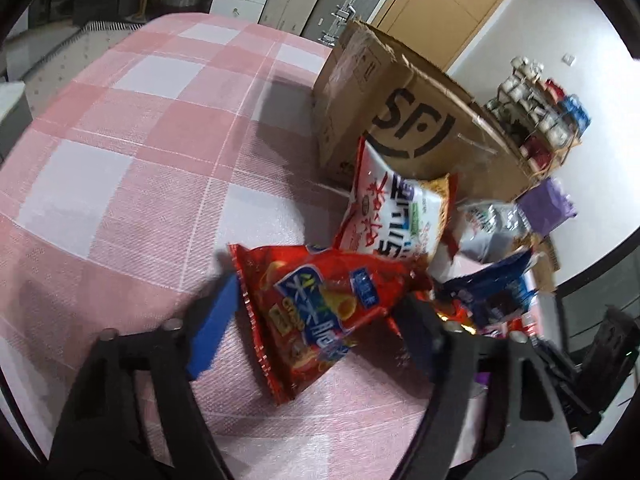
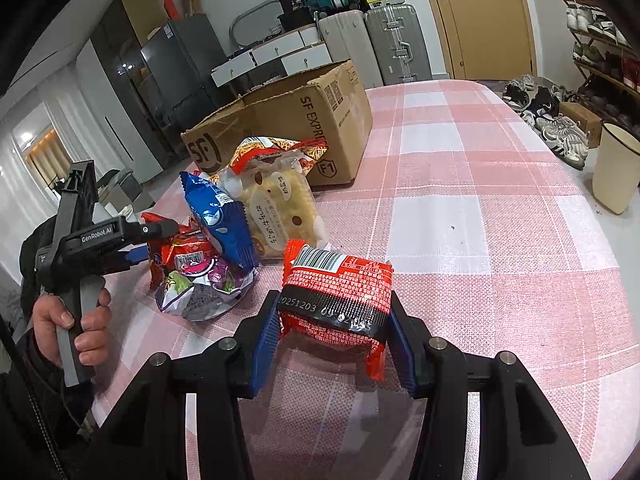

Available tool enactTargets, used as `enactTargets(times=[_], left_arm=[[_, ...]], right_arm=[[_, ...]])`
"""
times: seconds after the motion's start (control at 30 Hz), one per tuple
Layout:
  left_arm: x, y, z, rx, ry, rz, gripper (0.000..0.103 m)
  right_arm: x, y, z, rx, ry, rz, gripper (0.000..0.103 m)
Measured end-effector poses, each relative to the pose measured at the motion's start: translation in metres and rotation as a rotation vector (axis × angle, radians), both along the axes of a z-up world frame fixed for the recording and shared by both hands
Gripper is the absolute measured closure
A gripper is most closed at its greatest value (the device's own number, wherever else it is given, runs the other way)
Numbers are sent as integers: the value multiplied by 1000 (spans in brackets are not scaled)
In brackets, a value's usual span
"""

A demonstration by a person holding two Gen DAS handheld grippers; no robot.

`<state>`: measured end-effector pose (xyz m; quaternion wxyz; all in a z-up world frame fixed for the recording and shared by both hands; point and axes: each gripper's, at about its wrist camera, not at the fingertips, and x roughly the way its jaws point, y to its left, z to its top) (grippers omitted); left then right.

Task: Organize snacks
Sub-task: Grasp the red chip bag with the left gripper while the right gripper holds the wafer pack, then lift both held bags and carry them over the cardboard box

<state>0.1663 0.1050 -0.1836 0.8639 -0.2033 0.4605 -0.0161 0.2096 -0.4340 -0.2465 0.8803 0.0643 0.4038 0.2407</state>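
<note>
Right gripper [image 2: 334, 344], jaws clamped on a red snack packet [image 2: 336, 294] above the pink checked tablecloth [image 2: 480, 208]; left gripper [image 1: 320, 316], jaws closed on a red chip bag [image 1: 316, 304], beside the snack pile [image 2: 224, 240] fronting the cardboard box [image 2: 304, 120].

Each fisheye view looks forward along its own fingers, close over the pink-checked worktop [image 2: 460, 208]. The left wrist view faces the snack pile [image 1: 400, 248] and cardboard box [image 1: 400, 100] — the right wrist view meets both from the opposite side.
</note>
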Motion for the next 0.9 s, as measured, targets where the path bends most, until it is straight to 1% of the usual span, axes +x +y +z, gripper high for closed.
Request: enactTargets(times=[0.03, 0.07, 0.2, 0.37, 0.47, 0.83, 0.9], left_arm=[[-1, -2, 0, -1, 2, -11, 51], [-1, -2, 0, -33, 3, -26, 53], [-2, -9, 5, 8, -11, -47, 58], [-9, -10, 12, 17, -24, -50, 58], [-15, -13, 23, 43, -48, -59, 58], [-46, -8, 55, 57, -96, -51, 58], [-47, -7, 57, 60, -102, -50, 58]], right_arm=[[-1, 0, 0, 0, 0, 0, 53], [0, 0, 0, 0, 0, 0, 53], [0, 0, 2, 2, -4, -3, 53], [-3, 0, 6, 3, -16, -4, 53], [-4, 0, 9, -3, -27, -9, 53], [-17, 2, 29, -3, -69, -10, 53], [-19, 3, 32, -5, -76, -10, 53]])
